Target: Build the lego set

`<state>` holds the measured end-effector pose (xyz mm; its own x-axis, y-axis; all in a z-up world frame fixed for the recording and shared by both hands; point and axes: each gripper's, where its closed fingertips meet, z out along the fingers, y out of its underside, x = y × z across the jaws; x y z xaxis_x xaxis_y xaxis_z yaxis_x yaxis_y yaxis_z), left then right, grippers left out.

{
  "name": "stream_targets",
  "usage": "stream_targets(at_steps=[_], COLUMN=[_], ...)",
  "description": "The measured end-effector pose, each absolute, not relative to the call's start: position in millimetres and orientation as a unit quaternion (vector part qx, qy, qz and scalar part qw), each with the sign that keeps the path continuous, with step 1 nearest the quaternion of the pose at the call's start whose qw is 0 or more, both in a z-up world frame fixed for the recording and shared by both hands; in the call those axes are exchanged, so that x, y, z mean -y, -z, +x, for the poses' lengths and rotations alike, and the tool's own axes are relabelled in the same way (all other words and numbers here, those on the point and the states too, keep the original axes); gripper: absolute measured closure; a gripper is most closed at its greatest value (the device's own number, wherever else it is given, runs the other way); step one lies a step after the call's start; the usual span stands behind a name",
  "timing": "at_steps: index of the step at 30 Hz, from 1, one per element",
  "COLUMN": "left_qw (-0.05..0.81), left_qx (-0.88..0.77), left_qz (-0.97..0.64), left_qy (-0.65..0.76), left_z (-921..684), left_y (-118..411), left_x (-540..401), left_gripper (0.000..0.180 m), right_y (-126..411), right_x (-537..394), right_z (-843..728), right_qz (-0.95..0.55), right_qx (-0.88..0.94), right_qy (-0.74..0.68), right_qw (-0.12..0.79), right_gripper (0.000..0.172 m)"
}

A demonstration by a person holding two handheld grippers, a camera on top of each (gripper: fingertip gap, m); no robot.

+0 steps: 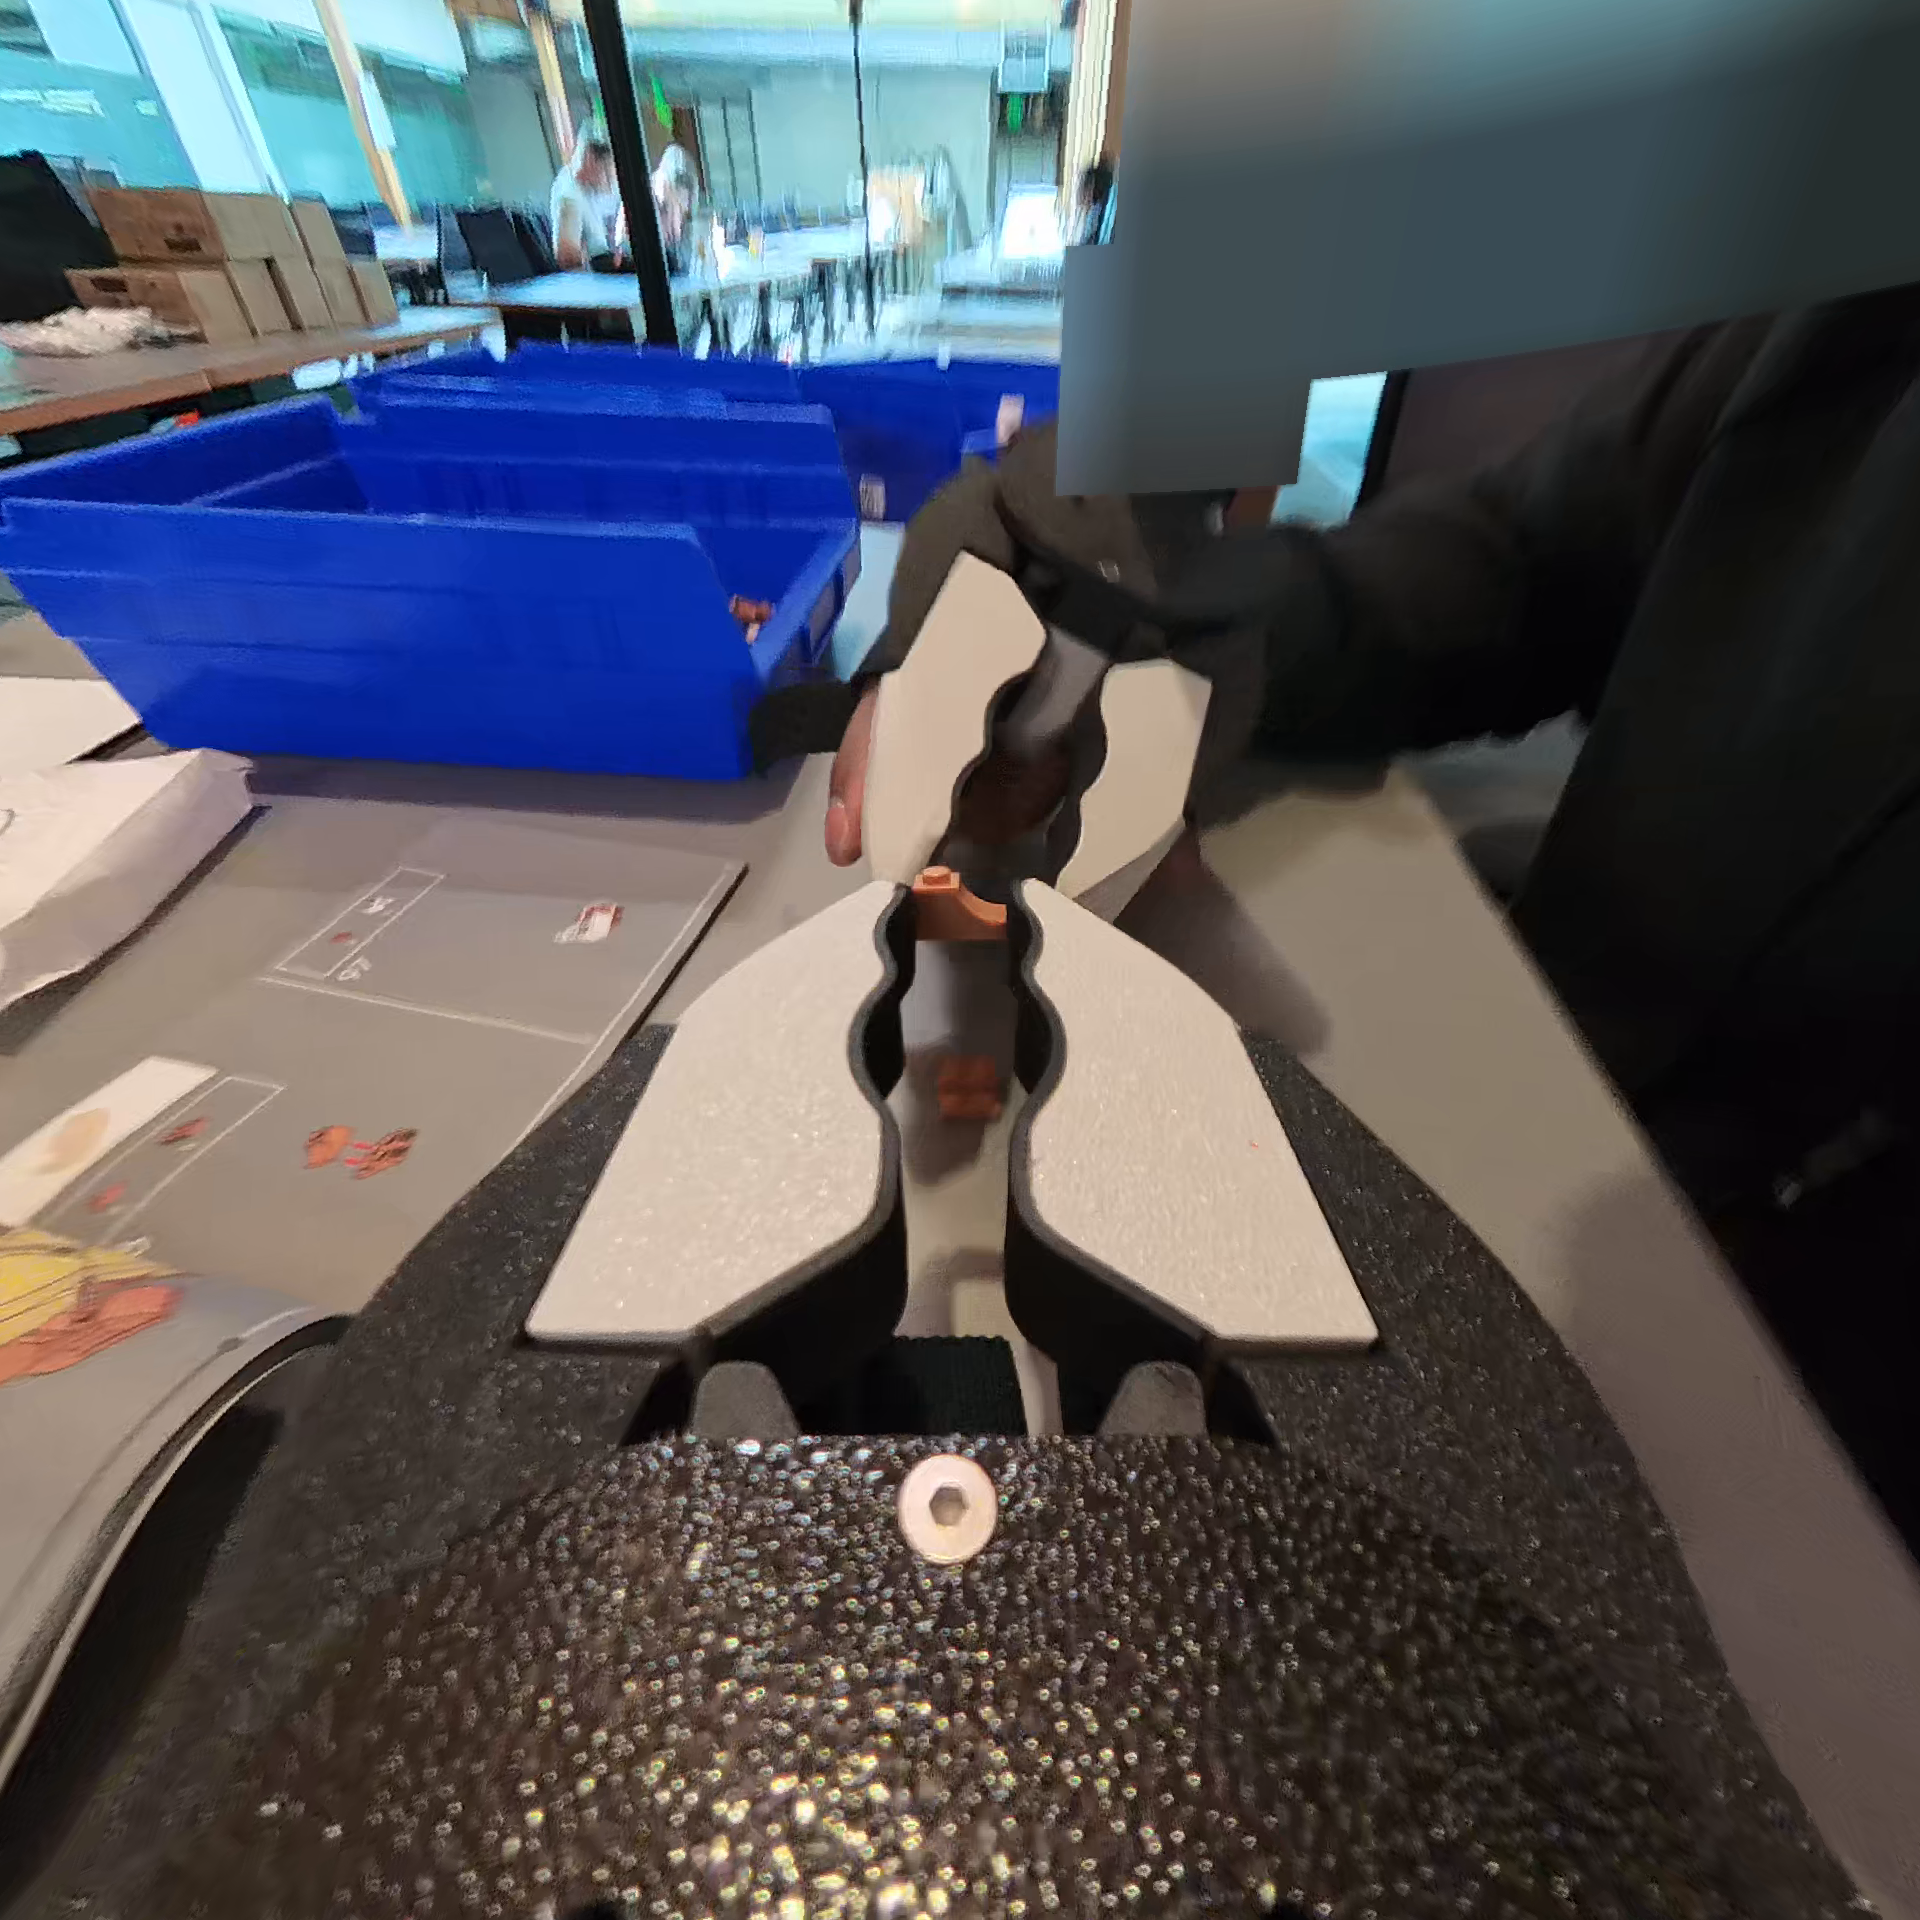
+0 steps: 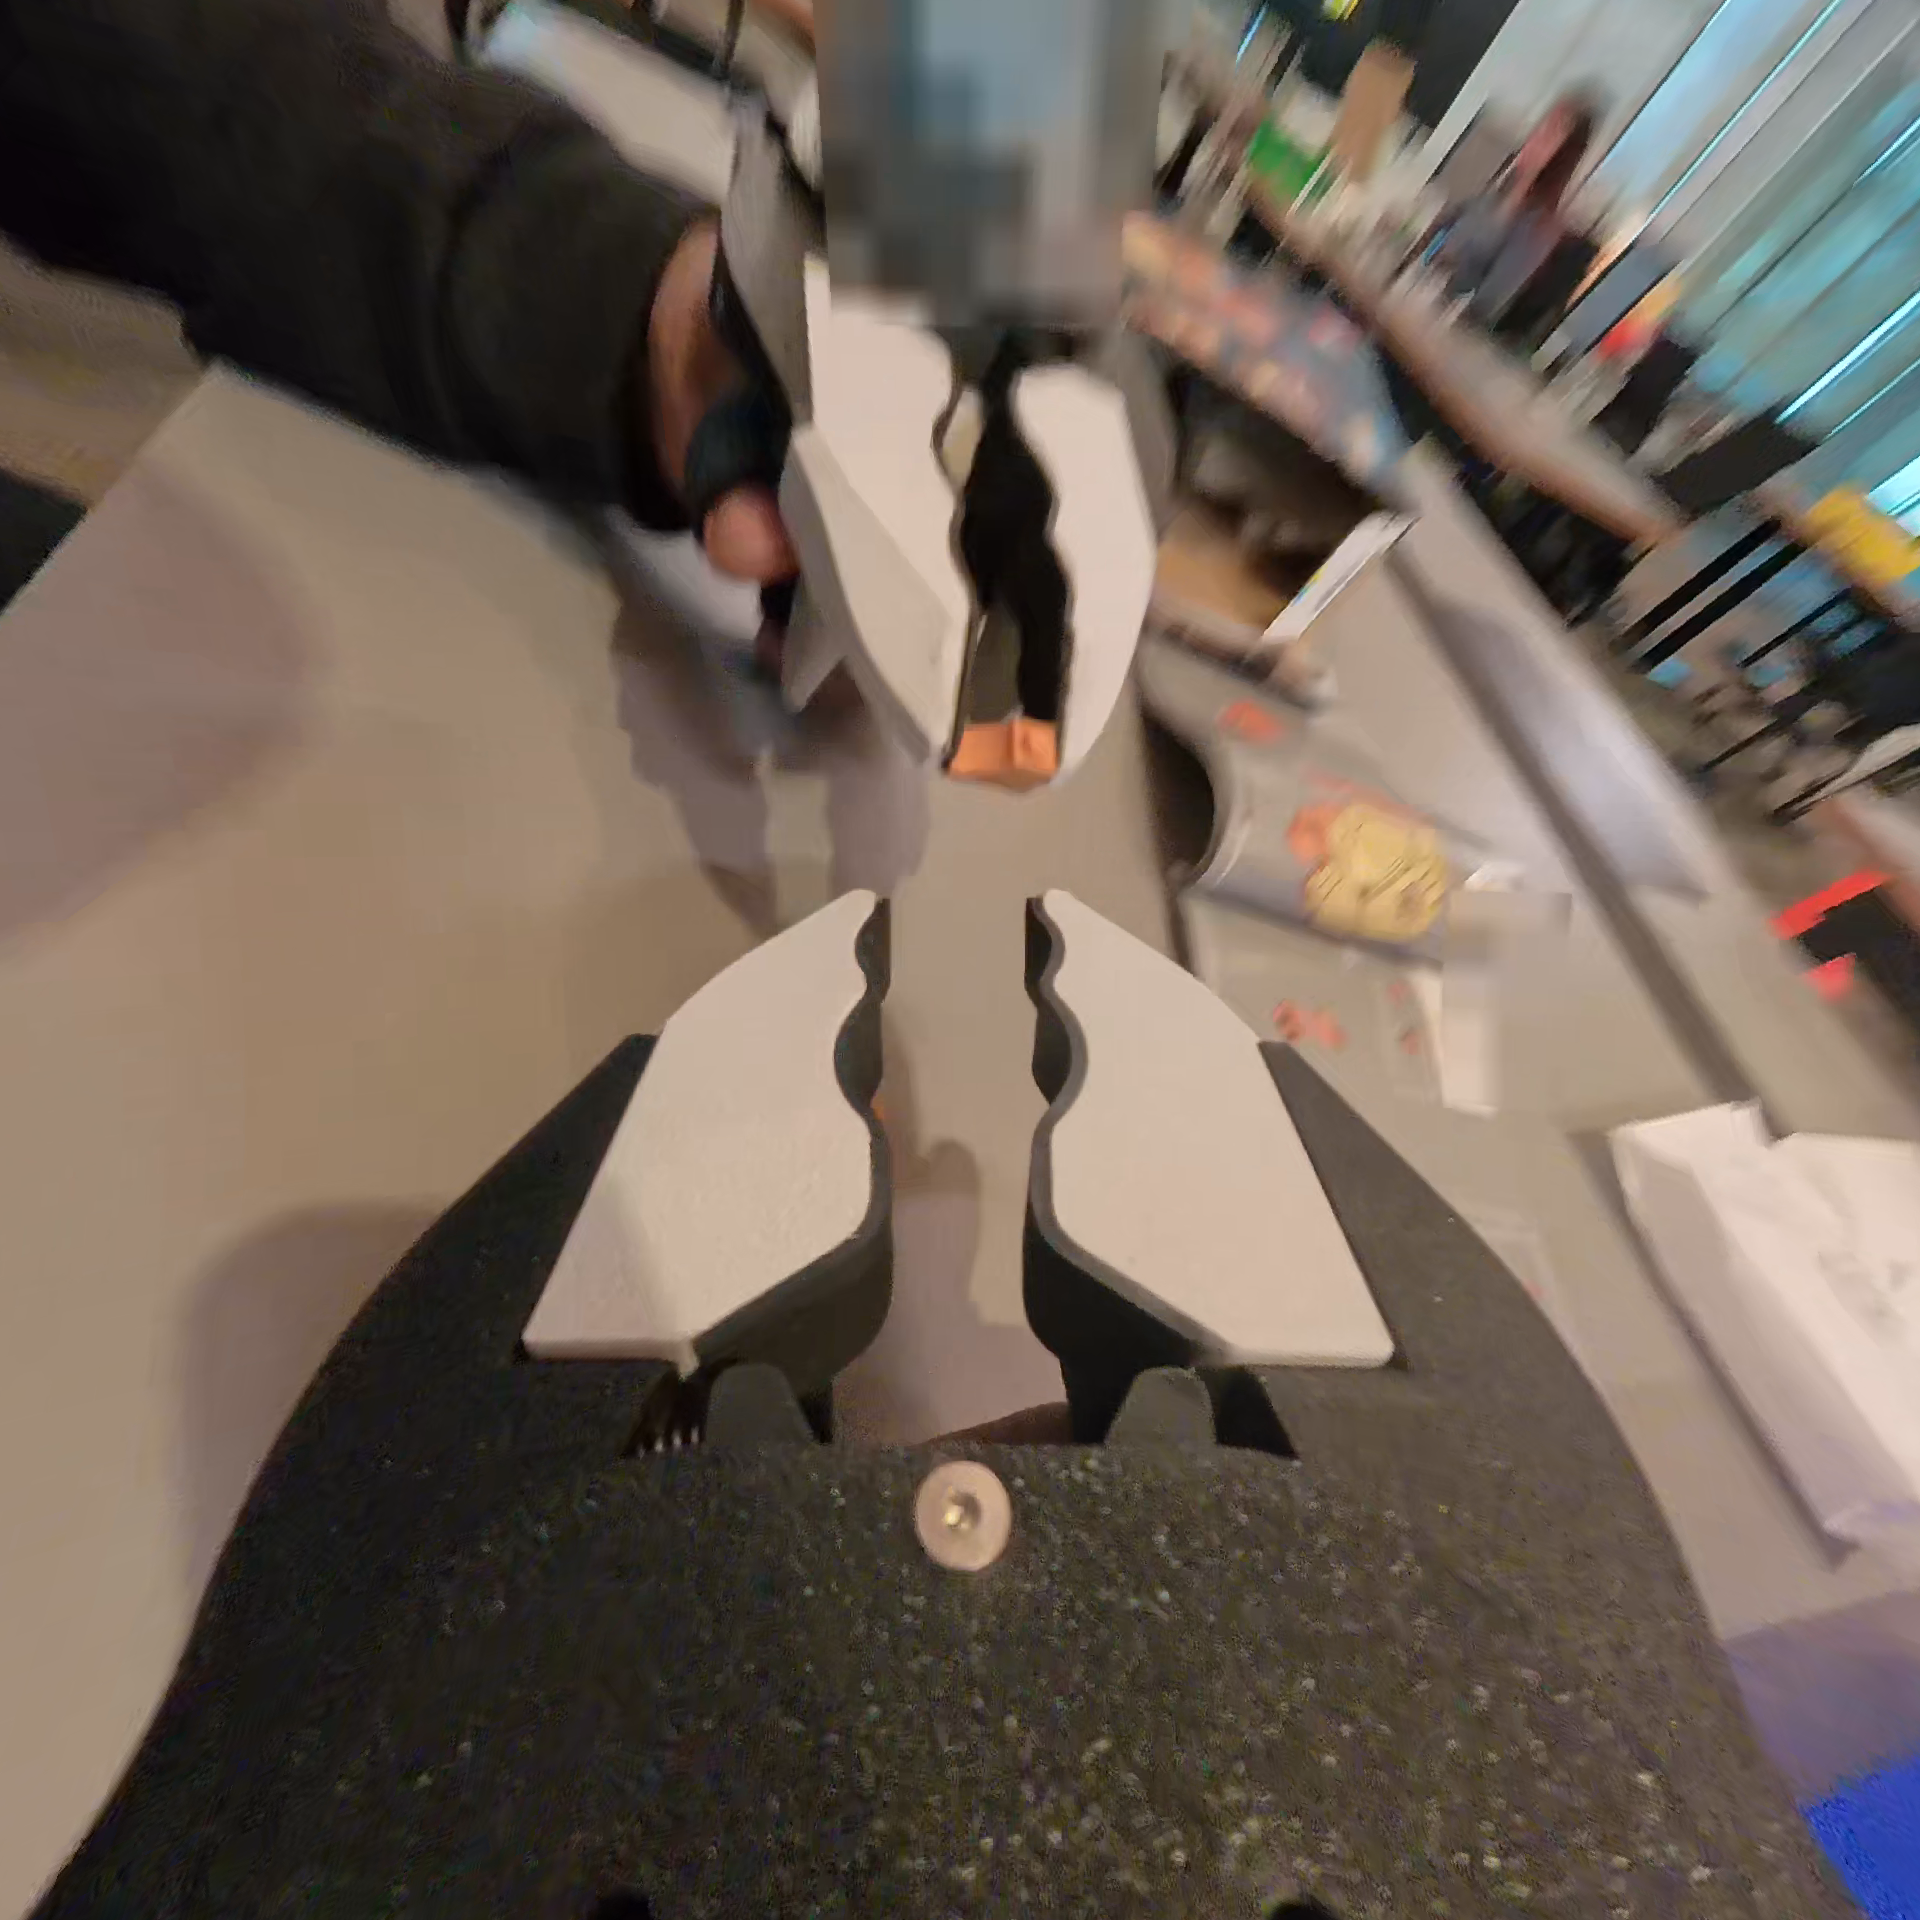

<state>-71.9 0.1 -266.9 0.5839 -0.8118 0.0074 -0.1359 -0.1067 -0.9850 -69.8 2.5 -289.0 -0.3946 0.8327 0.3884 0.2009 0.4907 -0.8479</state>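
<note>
My left gripper [image 1: 957,900] is shut on a small orange-brown brick [image 1: 951,916] with one stud and a curved cut-out. Both fingertips press on its sides and hold it above the grey table [image 1: 1382,935]. In the right wrist view the left gripper [image 2: 1006,756] shows farther off with the same brick [image 2: 1000,750] at its tips. My right gripper [image 2: 957,920] is open with only bare table between its fingers. In the left wrist view the right gripper [image 1: 1000,836] faces mine, just beyond the held brick. A second brown brick [image 1: 971,1086] lies on the table under my left fingers.
Blue bins [image 1: 416,623] stand at the back left. An open instruction booklet [image 1: 436,997] and a white paper bag [image 1: 104,852] lie on the left. A person's hand [image 1: 847,790] and dark sleeve [image 1: 1455,644] hold the right gripper. White papers [image 2: 1766,1299] lie at the right. The tips of both grippers are at nearly the same place.
</note>
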Motion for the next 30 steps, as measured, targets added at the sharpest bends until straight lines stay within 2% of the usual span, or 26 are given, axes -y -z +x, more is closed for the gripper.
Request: stream_targets(at_steps=[4,11,18,22,30], left_qw=[0.546,0.511,0.508,0.498,0.494], left_qx=[-0.369,-0.382,-0.377,-0.378,-0.378], left_qz=[-0.703,-0.726,-0.726,-0.731,-0.735], left_qy=[0.267,0.257,0.270,0.272,0.270], left_z=[-72,-70,-69,-68,-68], left_y=[281,293,292,295,297], left_x=[0,2,3,3,3], left_gripper=[0.165,0.164,0.165,0.165,0.165], right_y=[321,347,351,352,341], right_x=[-12,-15,-14,-8,-6], right_z=[-57,-53,-53,-52,-59], right_qz=[-0.389,-0.412,-0.426,-0.424,-0.414], right_qx=[0.796,0.818,0.818,0.823,0.806], right_qy=[-0.327,-0.304,-0.305,-0.307,-0.335], right_qw=[0.329,0.263,0.236,0.221,0.257], right_gripper=[0.144,0.141,0.146,0.156,0.156])
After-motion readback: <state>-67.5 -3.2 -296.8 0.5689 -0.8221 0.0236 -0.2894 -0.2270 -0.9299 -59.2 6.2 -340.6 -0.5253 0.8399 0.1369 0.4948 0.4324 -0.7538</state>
